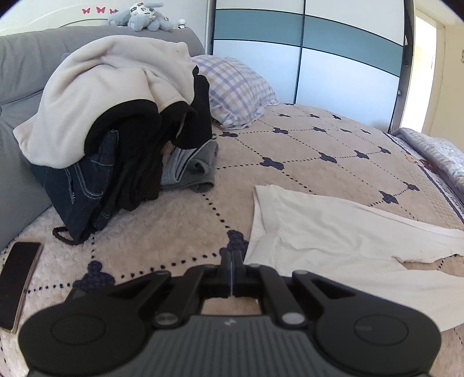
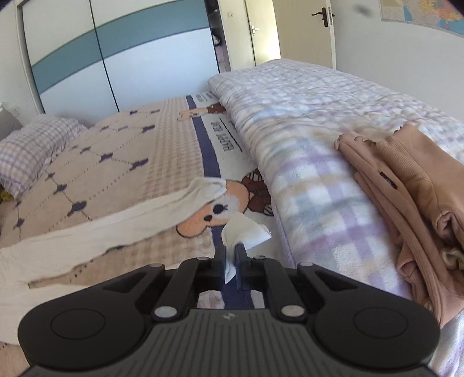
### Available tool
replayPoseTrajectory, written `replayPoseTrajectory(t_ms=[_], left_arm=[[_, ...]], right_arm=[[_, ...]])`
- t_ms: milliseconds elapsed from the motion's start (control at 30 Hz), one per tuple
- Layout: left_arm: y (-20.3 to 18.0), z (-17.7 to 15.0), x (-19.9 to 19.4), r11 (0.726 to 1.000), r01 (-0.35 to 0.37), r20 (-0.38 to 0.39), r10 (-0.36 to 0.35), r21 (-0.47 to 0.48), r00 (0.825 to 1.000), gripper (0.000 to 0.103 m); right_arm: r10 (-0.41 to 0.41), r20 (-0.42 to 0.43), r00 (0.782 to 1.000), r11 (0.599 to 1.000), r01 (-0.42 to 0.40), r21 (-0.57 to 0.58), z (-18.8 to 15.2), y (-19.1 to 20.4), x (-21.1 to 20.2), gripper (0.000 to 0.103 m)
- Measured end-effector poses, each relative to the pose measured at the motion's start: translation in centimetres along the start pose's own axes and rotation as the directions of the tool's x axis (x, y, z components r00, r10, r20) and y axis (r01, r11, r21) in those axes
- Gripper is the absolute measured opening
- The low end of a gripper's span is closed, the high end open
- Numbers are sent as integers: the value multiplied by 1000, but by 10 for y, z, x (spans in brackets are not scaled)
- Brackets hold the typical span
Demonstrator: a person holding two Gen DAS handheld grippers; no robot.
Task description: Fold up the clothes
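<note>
- Left wrist view: the left gripper [image 1: 231, 256] hangs low over the bedspread [image 1: 333, 145], its fingers pressed together with nothing between them.
- Just right of that gripper a white garment [image 1: 333, 229] lies spread flat on the bedspread, wrinkled, one edge running off toward the right.
- Well beyond the garment, at the headboard [image 1: 17, 58], stands a heap of clothes [image 1: 116, 116]: a cream fleece on top, black pieces under it, dark jeans at the bottom, a grey folded piece at its foot.
- A checked pillow [image 1: 237, 87] sits just behind the heap; a blue plush toy [image 1: 142, 16] rests on the headboard above it.
- A phone [image 1: 17, 284] lies on the bedspread, on the far side of the gripper from the garment.
- Right wrist view: the right gripper [image 2: 230, 261] pinches a corner of the white garment [image 2: 87, 232], the cloth poking out past the fingertips; the rest trails across the bedspread [image 2: 116, 150] away from it.
- On the other side of the gripper from the garment, a folded checked blanket [image 2: 304, 130] lies on the bed, with pink clothes [image 2: 406, 188] stacked on it.
</note>
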State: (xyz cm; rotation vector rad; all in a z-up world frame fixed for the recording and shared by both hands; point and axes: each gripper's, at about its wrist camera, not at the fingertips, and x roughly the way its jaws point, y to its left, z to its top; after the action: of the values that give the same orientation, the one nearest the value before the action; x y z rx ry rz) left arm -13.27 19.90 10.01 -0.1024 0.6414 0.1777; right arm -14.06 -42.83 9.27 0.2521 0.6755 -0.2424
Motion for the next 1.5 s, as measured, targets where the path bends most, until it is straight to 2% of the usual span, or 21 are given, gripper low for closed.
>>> replayPoseTrajectory(t_ms=[100,233,333,500,567,600,700,767,867,1067,1167,1200,1233,1267,1300,1433,1500], left_arm=[[-2,-3,1,1000,-1,-13,1,10,1000,0],[-4,-3,2,1000,-13,-14,14,16,1000,0],[-5,-5,6,1000,-20,-35,20,14,999,1],[-6,-8,20,1000,-18,-103,17,-14,995,2],[-9,-5,25,1000,-13,-116,11,-23,993,4],[-11,-2,28,1000,-1,-121,-2,-29,993,5],[-17,9,38,998,44,-134,-51,-51,990,14],[-22,16,45,996,69,-139,-77,-58,987,28],[-31,31,61,996,81,-137,-86,-41,987,36],[-44,40,107,999,35,-178,-33,6,984,37],[-42,42,129,999,42,-205,-44,-17,978,37],[-39,44,135,998,45,-207,-52,-36,977,36],[-35,46,141,997,49,-207,-60,-57,976,31],[-32,49,146,996,57,-205,-70,-69,976,21],[-32,51,150,996,64,-204,-77,-69,976,19],[-40,52,162,989,144,-212,-150,-42,966,19],[-42,50,170,985,168,-240,-174,-45,955,25]], right_arm=[[-33,-65,997,999,31,-32,-7,-3,11,8],[-126,-50,991,989,122,-87,-11,-6,10,8],[-123,-51,991,989,118,-90,-13,-8,12,8],[-93,-50,994,987,85,-136,-14,9,11,10],[-85,-45,995,985,77,-151,-12,17,12,13],[-79,-43,996,985,72,-154,-11,20,12,18],[-55,-43,998,986,47,-160,-7,31,17,30],[-41,-46,998,987,33,-159,-4,37,21,32],[-17,-53,998,988,8,-157,3,46,30,34],[12,-83,996,983,-27,-182,17,63,56,42],[29,-92,995,979,-47,-201,24,71,68,44],[30,-95,995,978,-49,-204,27,73,73,45],[32,-97,995,977,-51,-206,29,75,77,45],[33,-99,994,976,-53,-209,31,77,82,45],[35,-102,994,977,-56,-208,33,79,86,45],[61,-123,991,976,-85,-199,38,93,102,45],[76,-137,988,970,-105,-219,37,102,108,46]])
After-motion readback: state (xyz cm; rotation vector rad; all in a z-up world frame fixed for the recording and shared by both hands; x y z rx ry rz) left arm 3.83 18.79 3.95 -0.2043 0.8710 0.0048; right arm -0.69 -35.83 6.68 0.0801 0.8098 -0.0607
